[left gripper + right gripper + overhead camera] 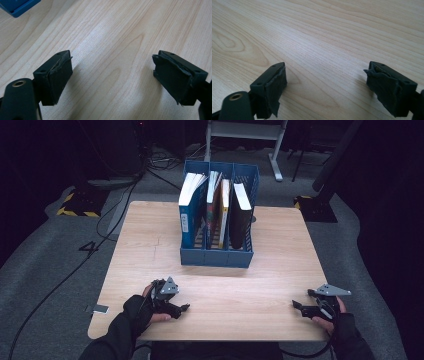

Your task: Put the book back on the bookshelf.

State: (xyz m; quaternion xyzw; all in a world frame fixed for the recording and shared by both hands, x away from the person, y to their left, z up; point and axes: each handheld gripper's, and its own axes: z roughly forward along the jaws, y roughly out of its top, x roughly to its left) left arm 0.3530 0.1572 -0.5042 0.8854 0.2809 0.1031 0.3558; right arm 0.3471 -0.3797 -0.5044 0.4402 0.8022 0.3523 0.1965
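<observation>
A blue file rack (217, 255) with three slots stands at the middle of the wooden table (280, 245), holding several upright books (189, 212). My left gripper (184, 308) rests near the table's front left edge, held by a gloved hand, pointing right. Its jaws stand wide open over bare wood, as the left gripper view (112, 75) shows, and a corner of the rack (18, 6) peeks in at top left. My right gripper (295, 305) lies near the front right edge, pointing left. Its jaws are also wide open with nothing between them (325, 80).
The table stands on grey carpet. Cables (60, 280) run across the floor at left, a yellow-black striped base (77, 210) sits at far left, and a white table frame (245, 132) stands behind. A small grey item (100, 309) lies by the table's front left corner.
</observation>
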